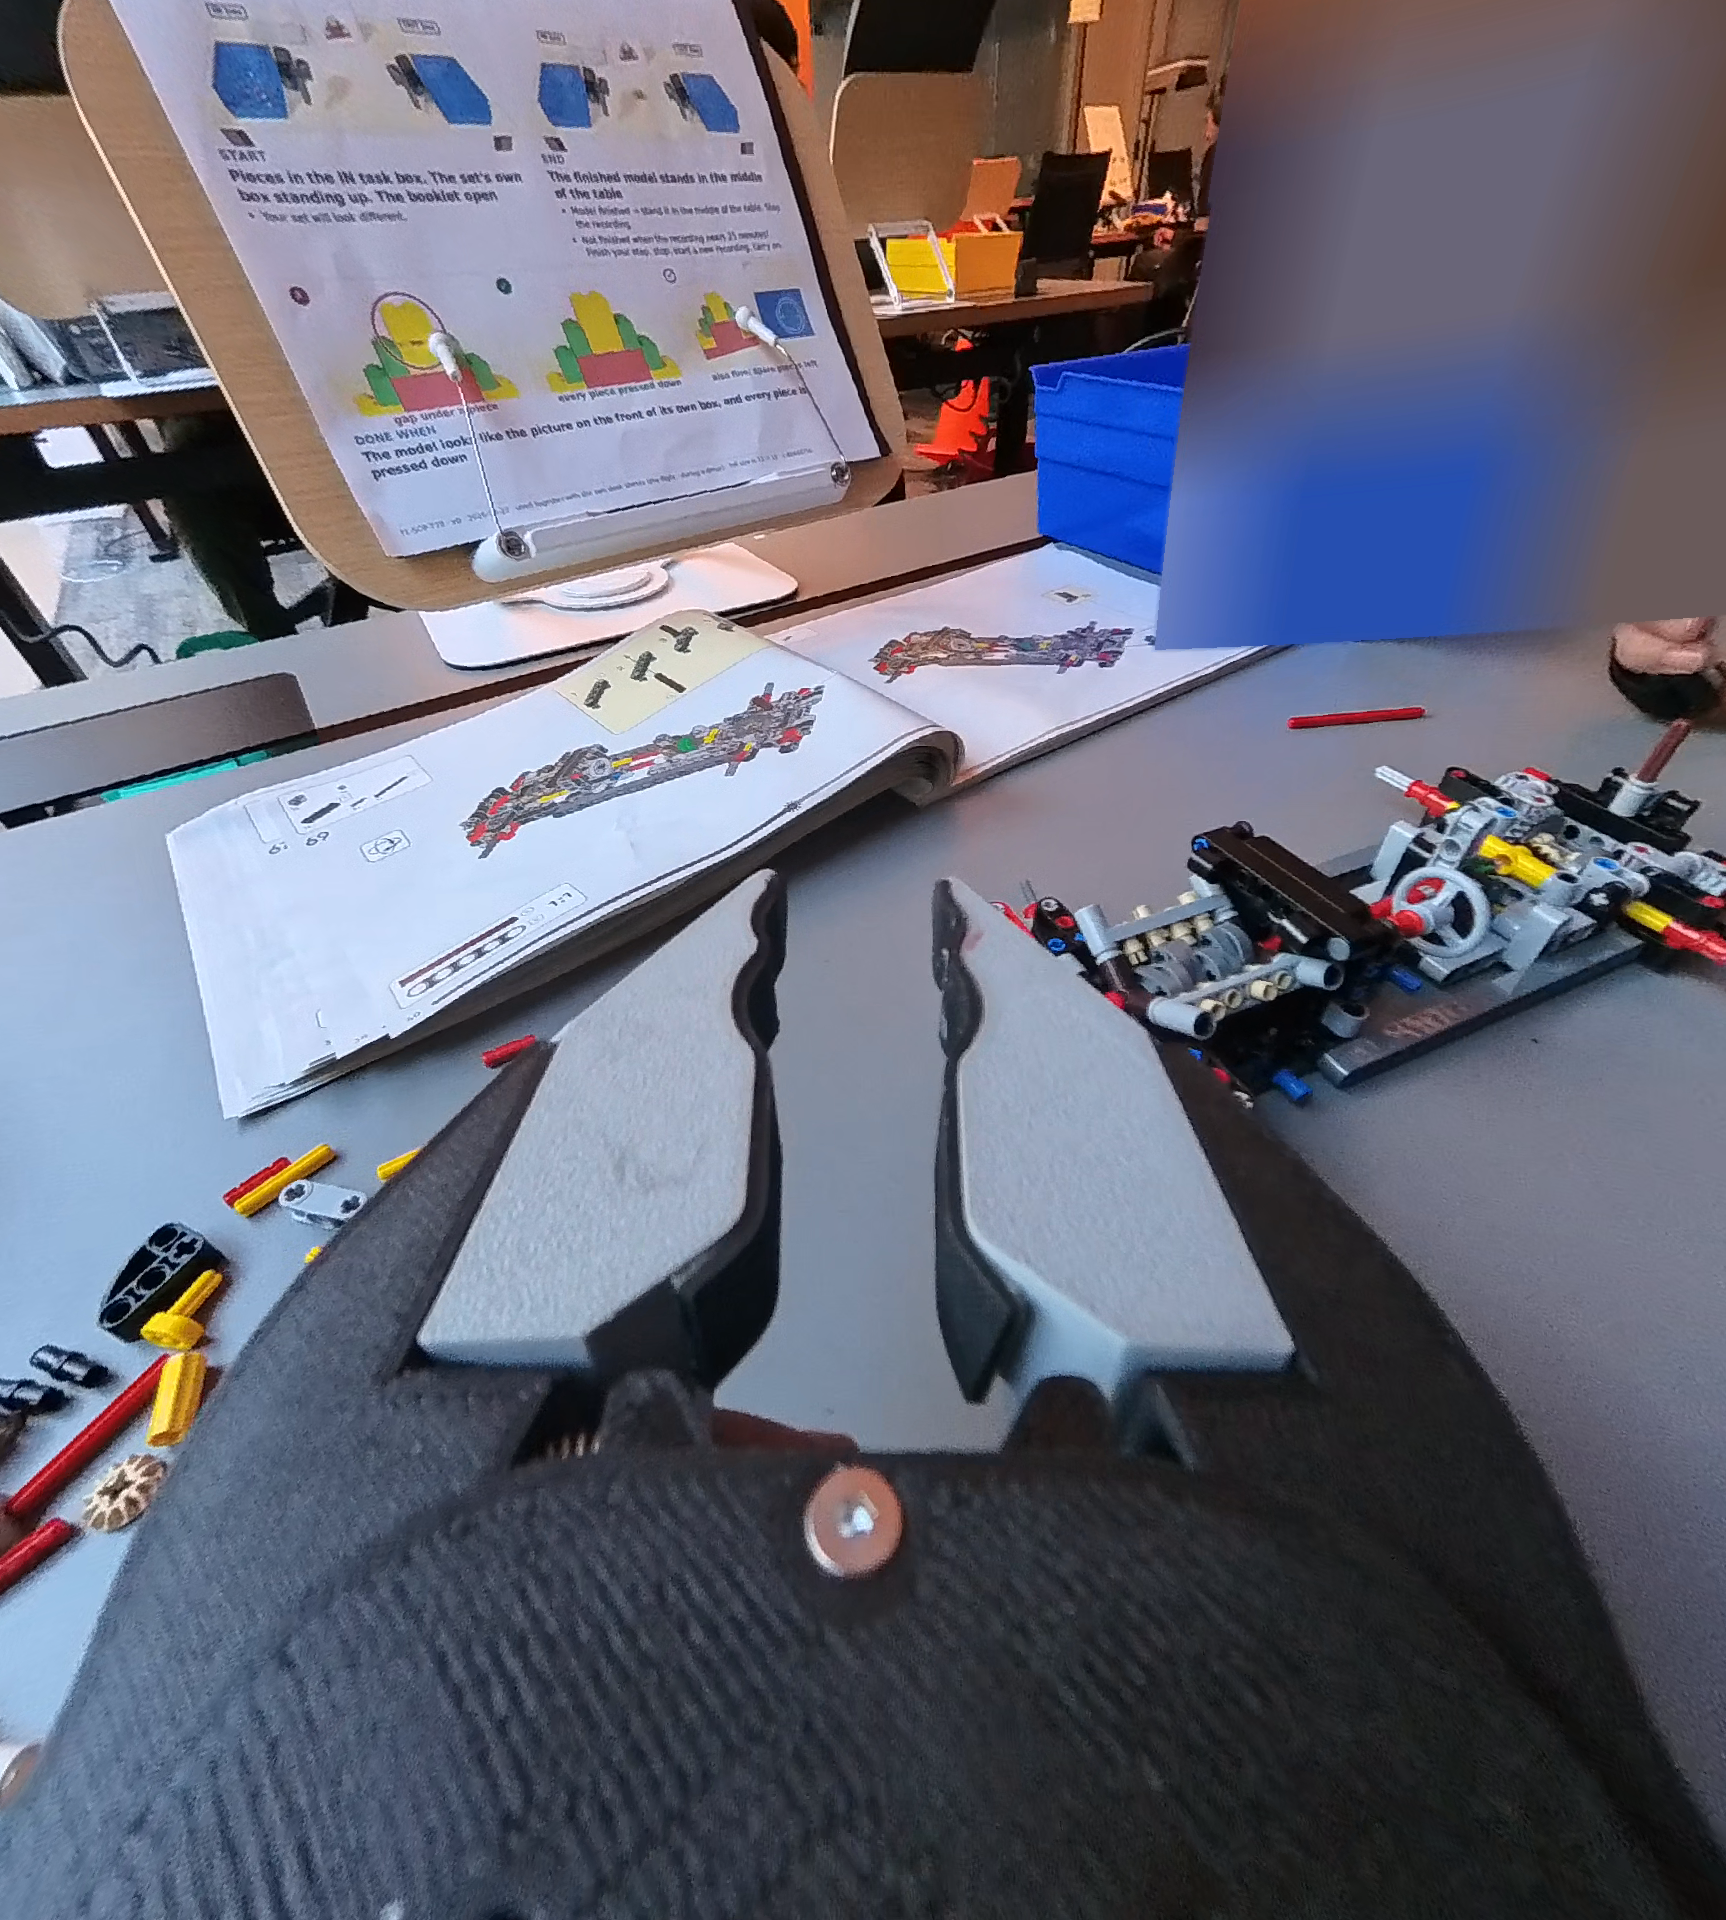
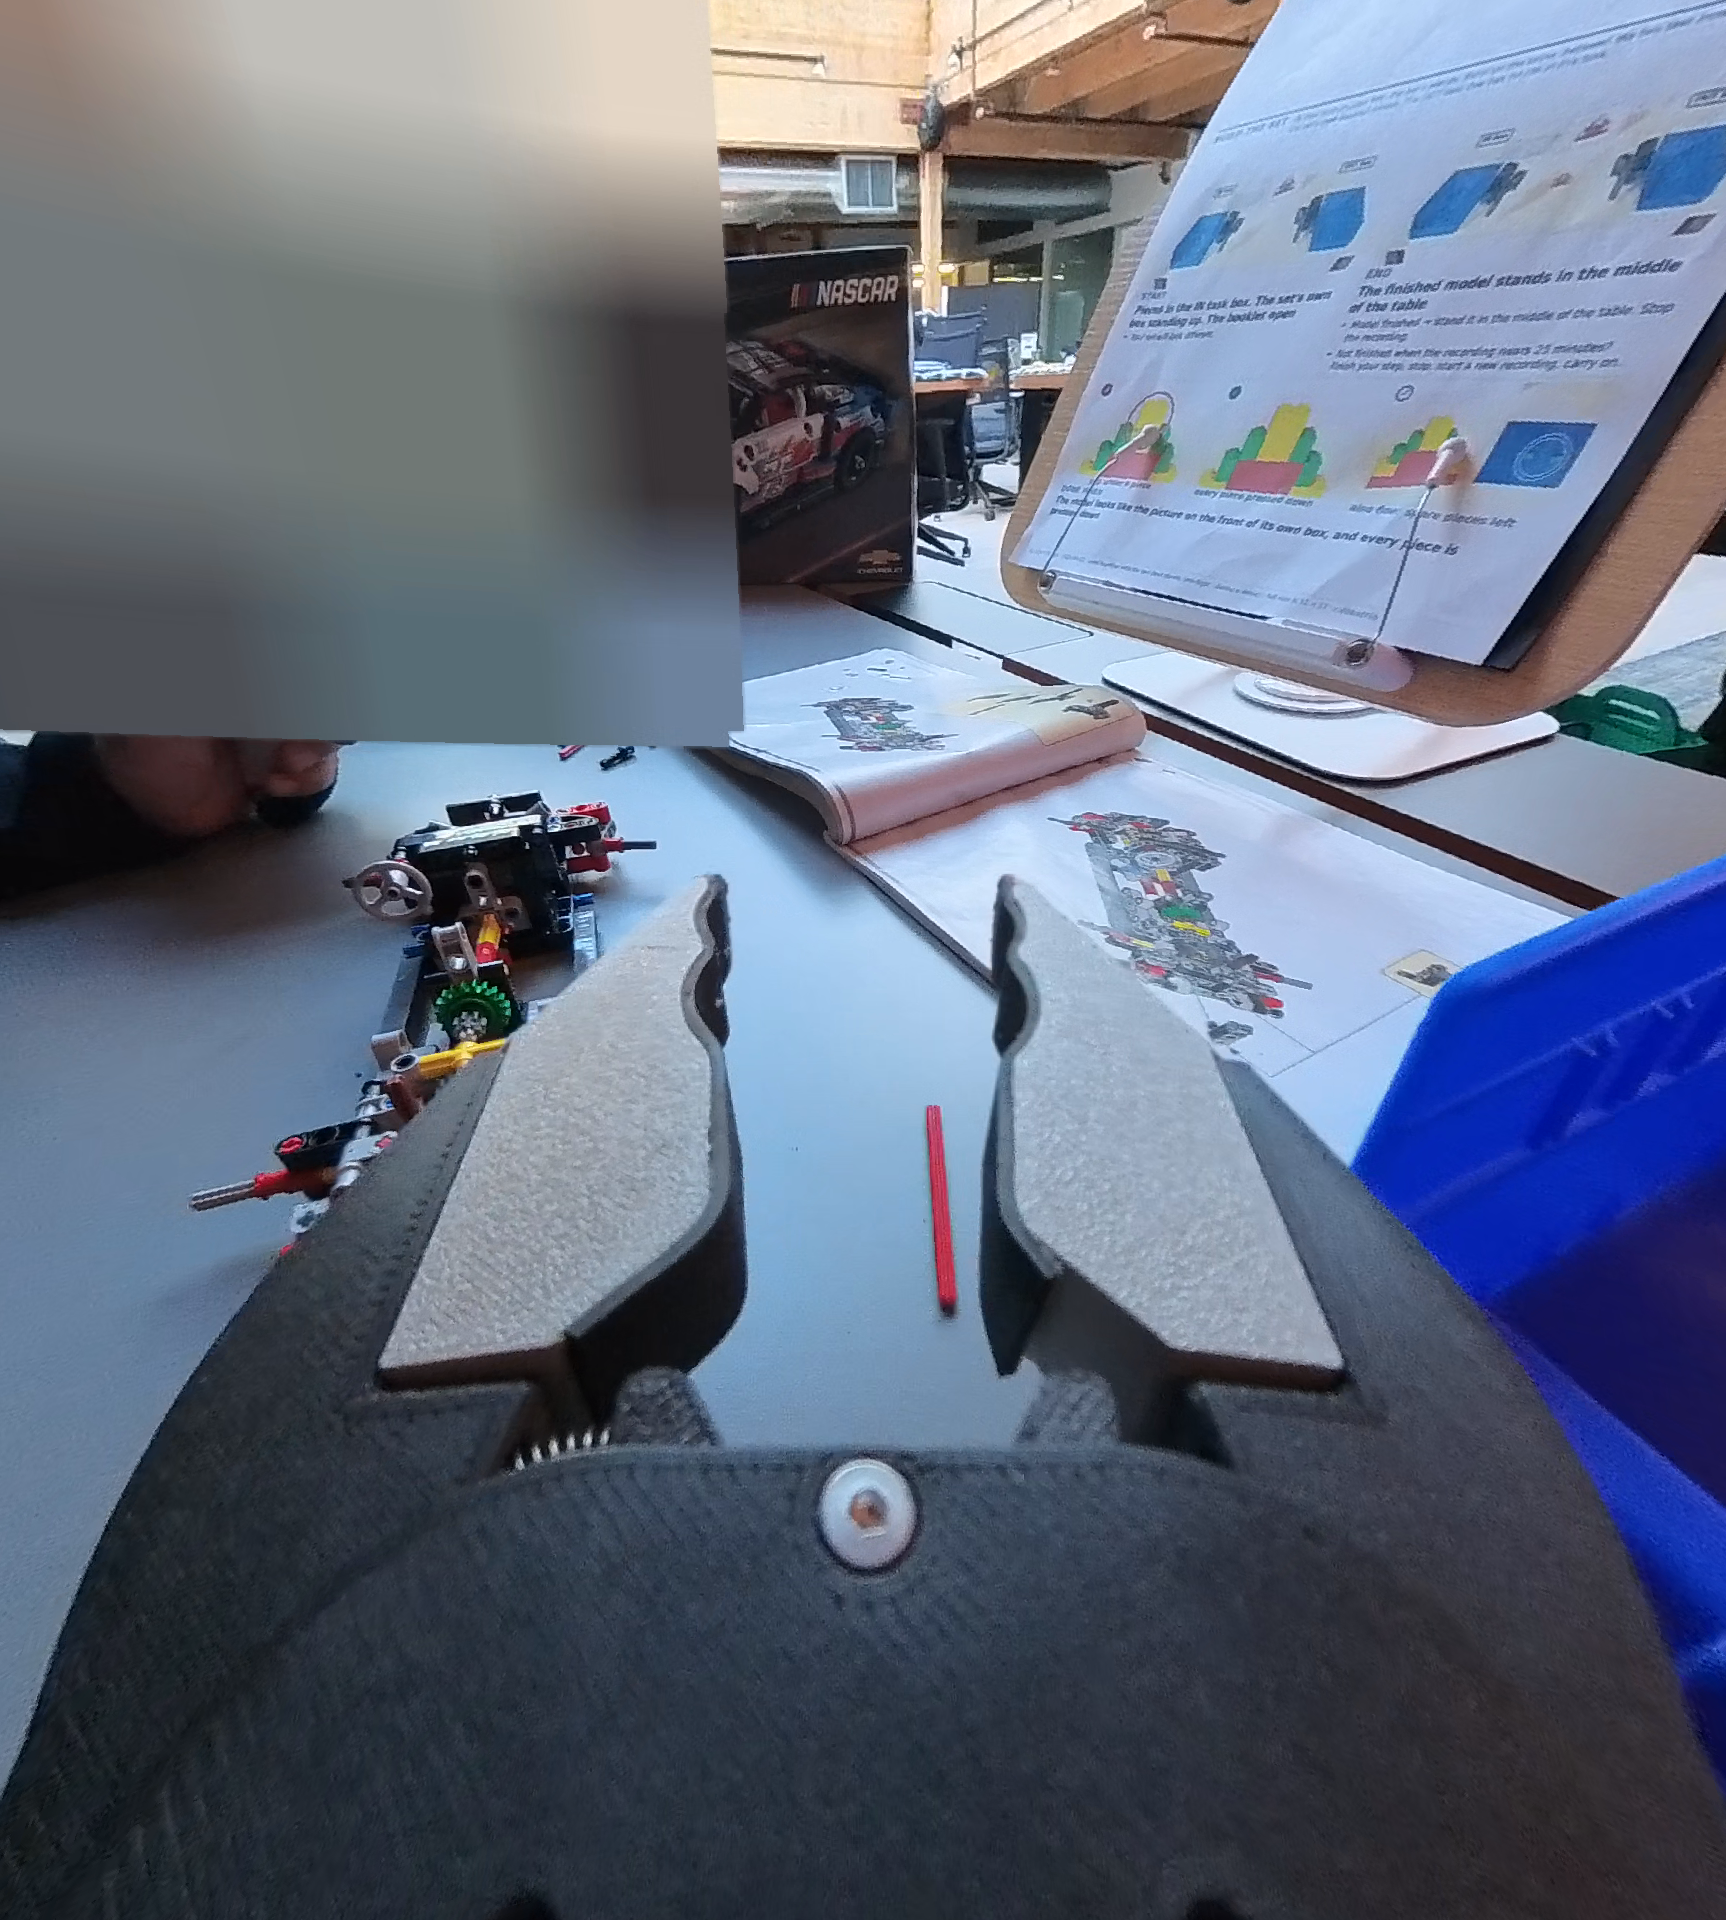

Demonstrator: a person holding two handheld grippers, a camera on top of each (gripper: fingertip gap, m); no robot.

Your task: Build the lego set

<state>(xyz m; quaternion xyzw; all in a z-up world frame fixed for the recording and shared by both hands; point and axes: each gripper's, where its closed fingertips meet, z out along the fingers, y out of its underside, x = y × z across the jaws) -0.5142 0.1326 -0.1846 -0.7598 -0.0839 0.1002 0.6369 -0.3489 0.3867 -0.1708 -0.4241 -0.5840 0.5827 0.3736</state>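
— Red stick (image 2: 940, 1205) on the grey table (image 2: 111, 1195): where is it from your claws?

— It lies between my right claw's (image 2: 859, 935) spread, empty fingers, pointing the same way they do. My left claw (image 1: 857, 935) is empty too, gaping beside the half-built car (image 1: 1410, 914), farther off.

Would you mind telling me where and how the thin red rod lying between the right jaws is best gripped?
Probably at its middle, coming straight down from above. The red rod lies flat on the grey table, running lengthwise between the open right gripper jaws, so they could close across its thin width.
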